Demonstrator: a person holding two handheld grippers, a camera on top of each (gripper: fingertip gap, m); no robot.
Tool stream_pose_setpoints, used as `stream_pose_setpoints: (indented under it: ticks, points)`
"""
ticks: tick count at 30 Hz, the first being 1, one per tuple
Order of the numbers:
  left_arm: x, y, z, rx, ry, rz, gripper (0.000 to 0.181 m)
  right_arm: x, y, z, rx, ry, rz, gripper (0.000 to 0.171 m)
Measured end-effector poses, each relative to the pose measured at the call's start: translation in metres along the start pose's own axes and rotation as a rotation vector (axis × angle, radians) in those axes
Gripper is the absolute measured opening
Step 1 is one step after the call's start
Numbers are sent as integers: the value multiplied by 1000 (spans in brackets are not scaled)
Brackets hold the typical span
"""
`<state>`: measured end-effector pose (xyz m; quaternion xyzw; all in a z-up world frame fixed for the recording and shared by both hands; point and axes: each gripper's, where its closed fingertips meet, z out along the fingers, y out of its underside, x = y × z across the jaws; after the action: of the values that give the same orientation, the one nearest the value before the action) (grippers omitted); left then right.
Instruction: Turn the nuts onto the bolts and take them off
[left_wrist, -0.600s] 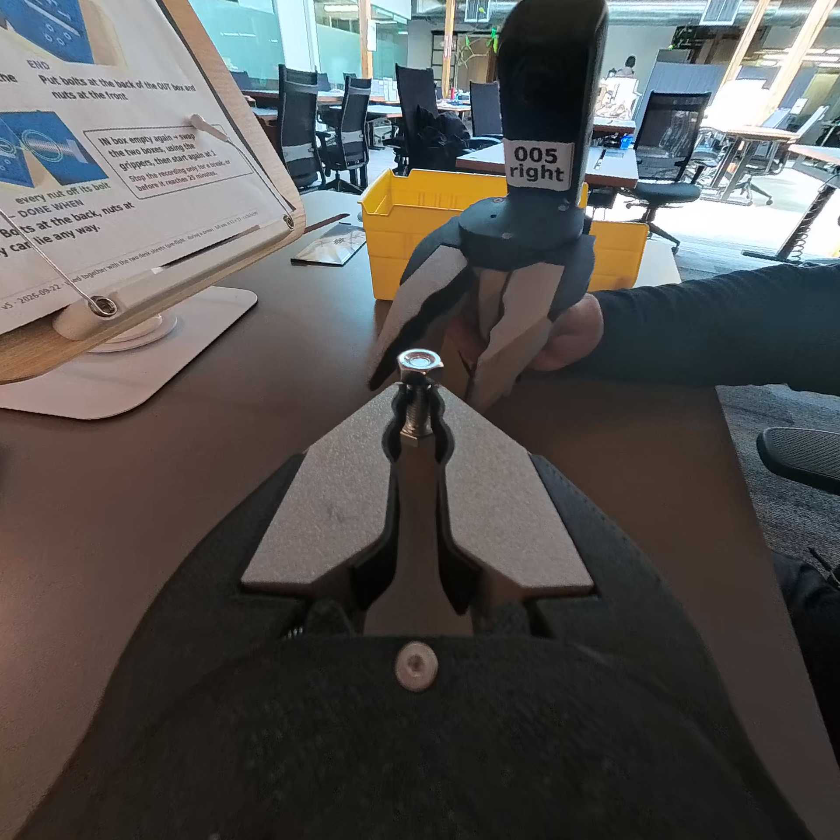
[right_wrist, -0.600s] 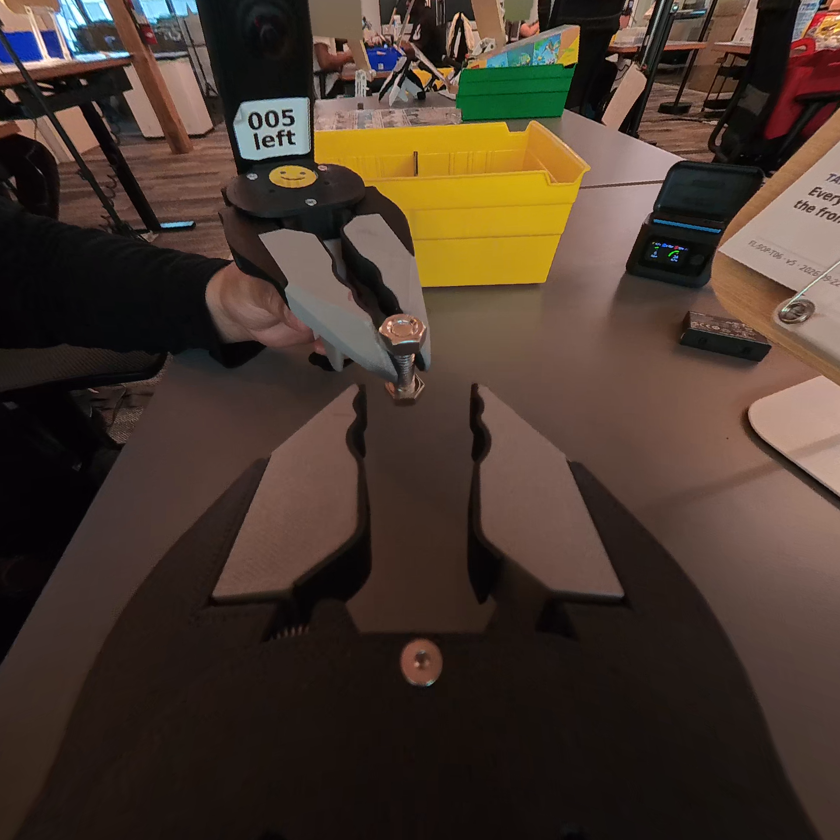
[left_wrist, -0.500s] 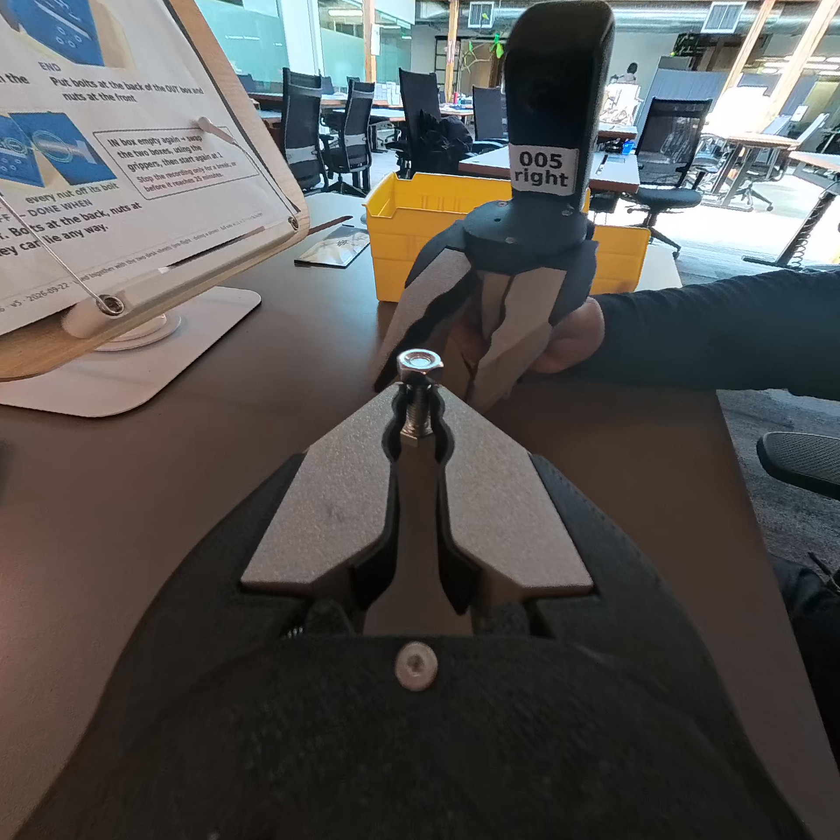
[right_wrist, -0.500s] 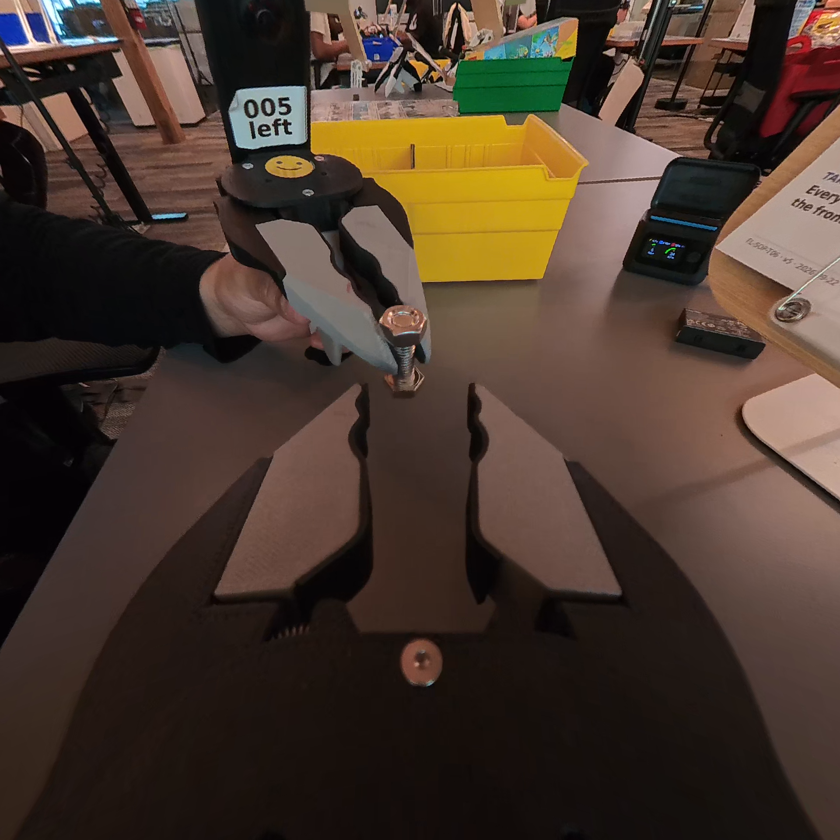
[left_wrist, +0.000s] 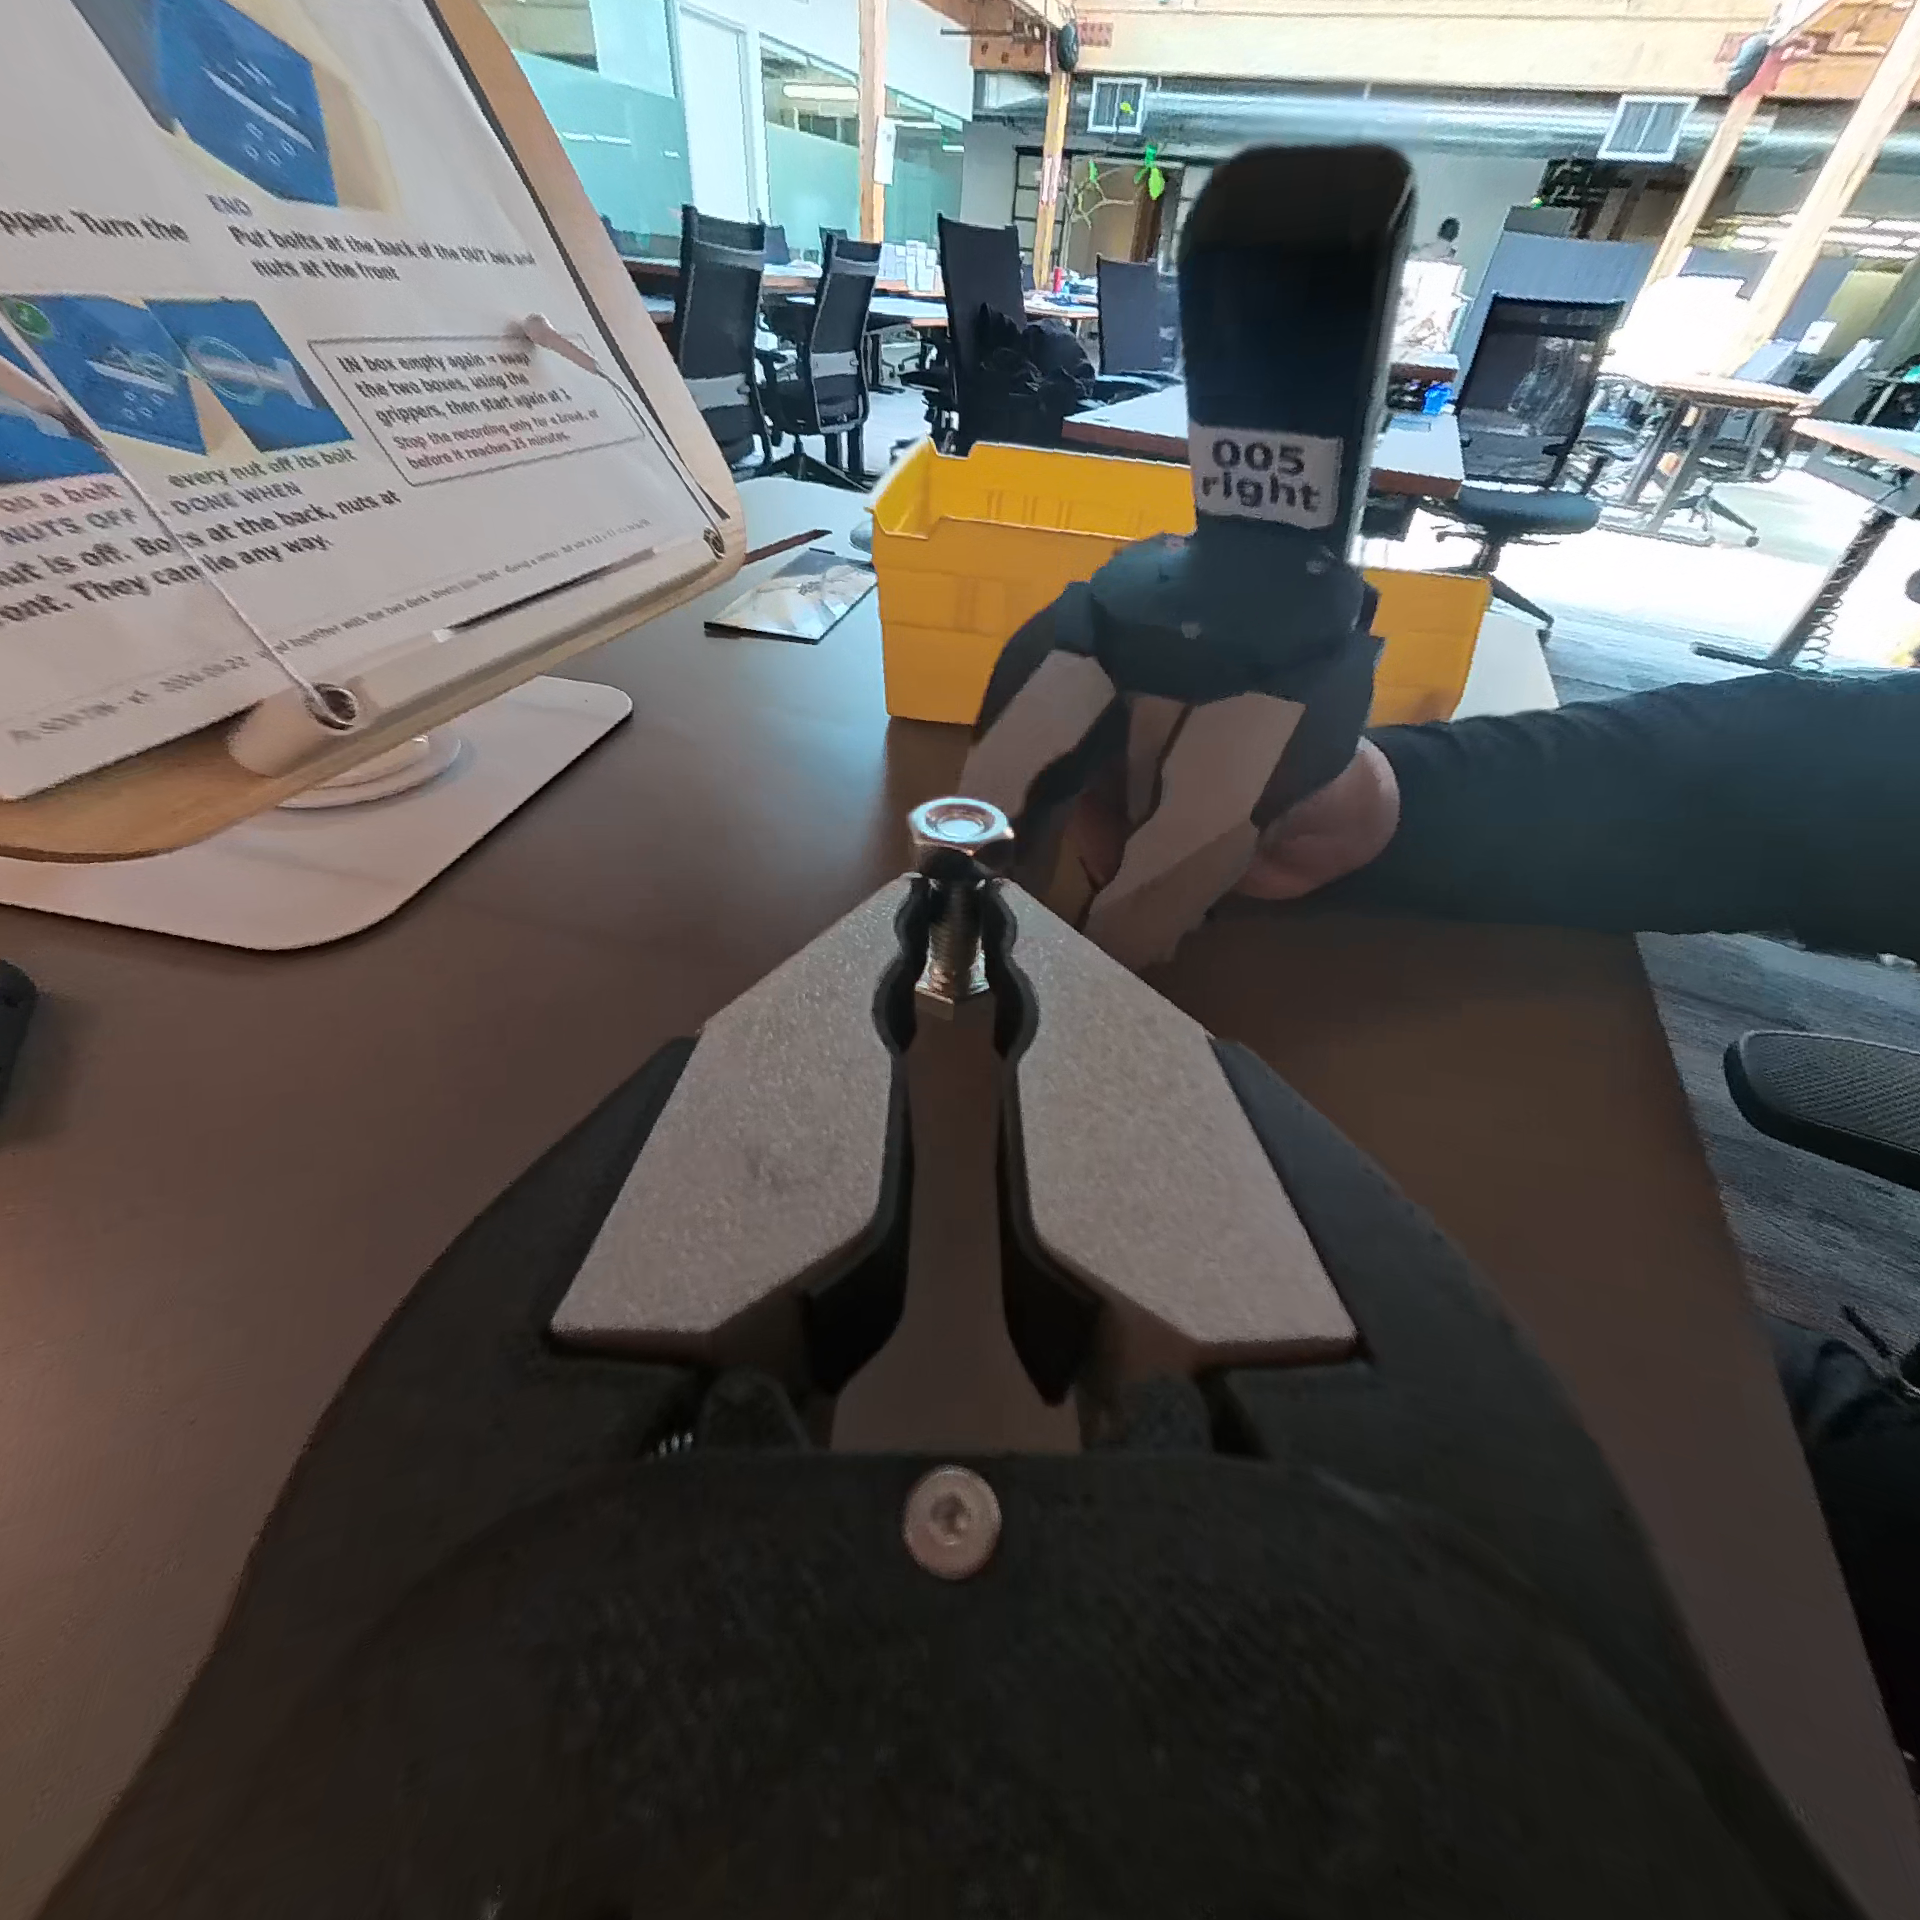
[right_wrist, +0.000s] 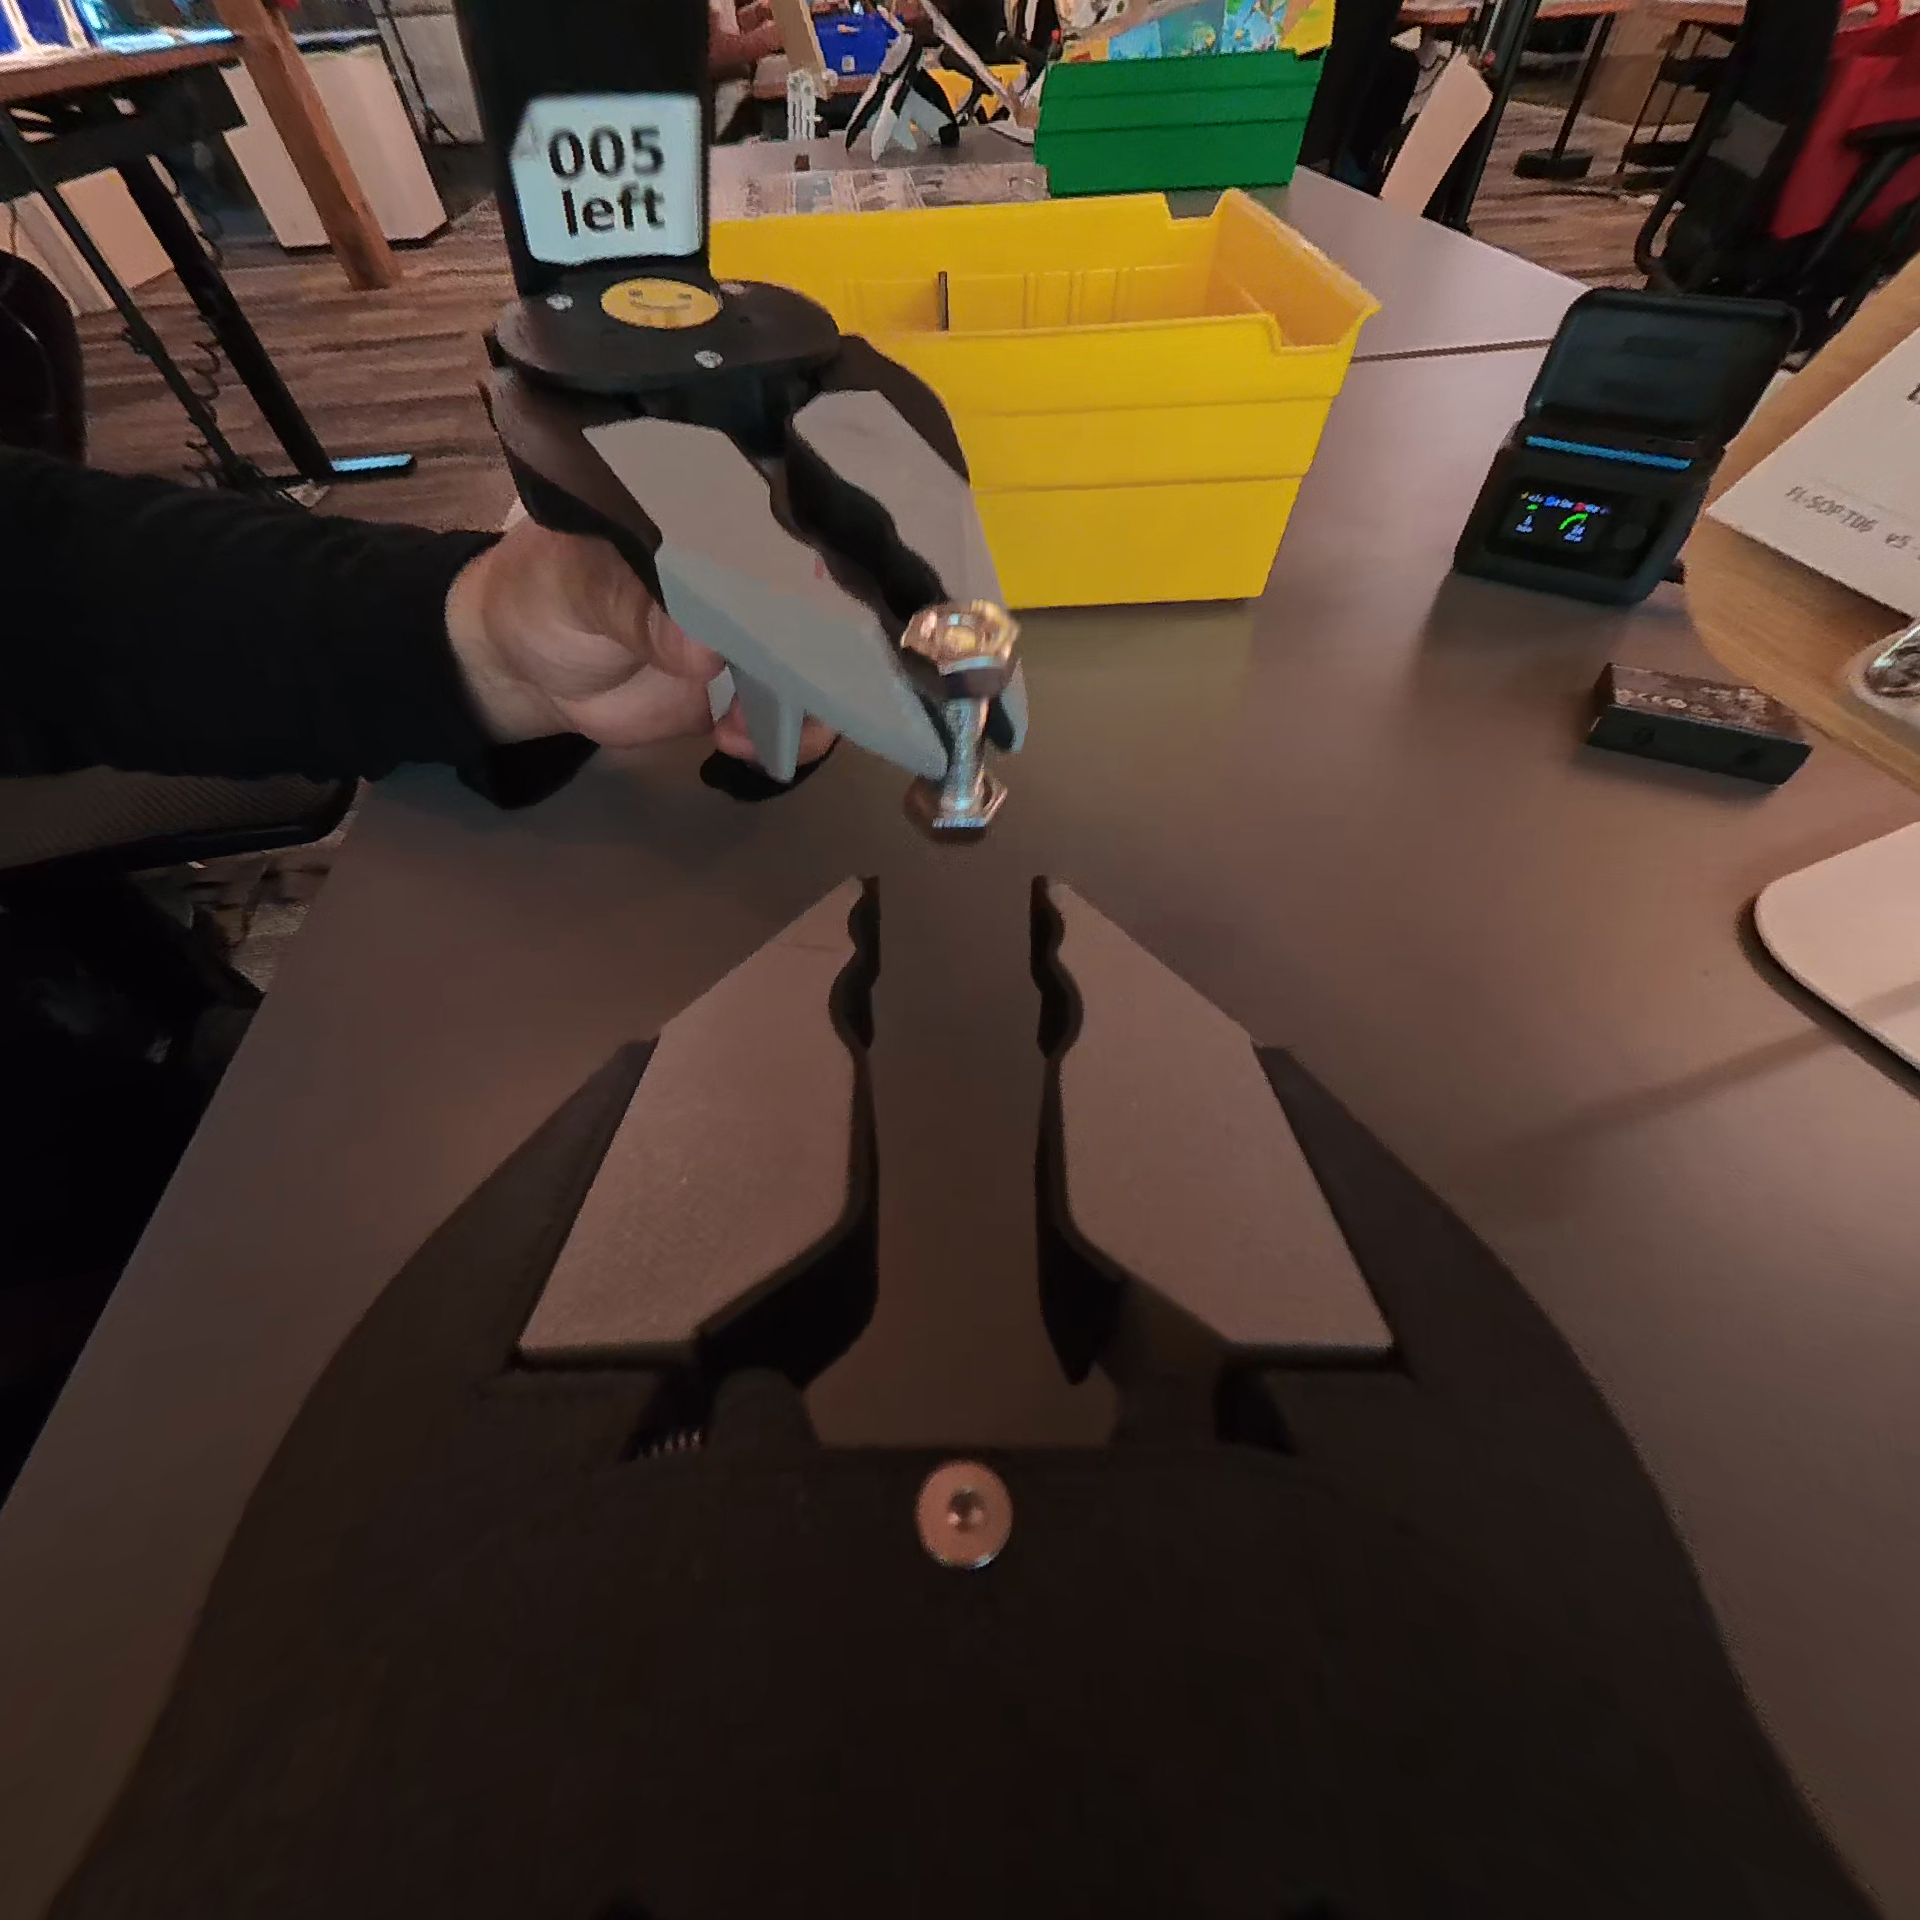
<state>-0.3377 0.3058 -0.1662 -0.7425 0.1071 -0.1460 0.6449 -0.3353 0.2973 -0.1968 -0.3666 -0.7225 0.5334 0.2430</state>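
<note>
Fingers, left: the left gripper (left_wrist: 954, 940) pinches the threaded shank of the bolt (left_wrist: 954, 945) between its notched tips.
Fingers, right: the right gripper (right_wrist: 954, 904) has its tips spread, nothing between them, just short of the bolt.
Bolt: upright in the left tips above the dark table (right_wrist: 1403, 935); part of the thread is hidden by the fingers.
Nut: a hex piece (left_wrist: 961, 831) sits at the top end and another at the bottom; which is the nut and which the bolt head is hard to tell, perhaps the top.
Hand: a hand (right_wrist: 566, 649) in a dark sleeve holds the left gripper's handle.
Bin: a yellow bin (right_wrist: 1132, 436) stands behind; its floor is mostly hidden.
Stand: a wooden sheet stand (left_wrist: 343, 665), cut off at the frame edge.
</note>
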Motion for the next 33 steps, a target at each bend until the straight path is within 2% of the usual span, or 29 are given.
stream_pose_setpoints:
  ticks: [4,5,9,13,22,26,28,33]
  points:
    - [-13,-7,-9,40,-44,-21,8,1,17,8,-92,9,9,1]
    - [-16,-6,-10,43,-57,-30,8,1,19,9,-105,6,11,0]
    - [-24,3,-8,16,-89,-45,8,5,15,6,-83,32,18,1]
    - [-27,9,-3,8,-89,-85,7,11,12,1,-66,51,26,24]
    - [-16,-25,25,67,37,-198,8,28,-3,-12,22,144,24,33]
    - [-13,-14,29,59,81,-211,8,31,-6,-14,36,169,8,32]
    - [-14,-9,28,54,99,-294,8,28,-5,-12,32,157,-2,28]
    - [-11,-13,24,82,133,-312,8,18,-8,-7,44,116,3,24]
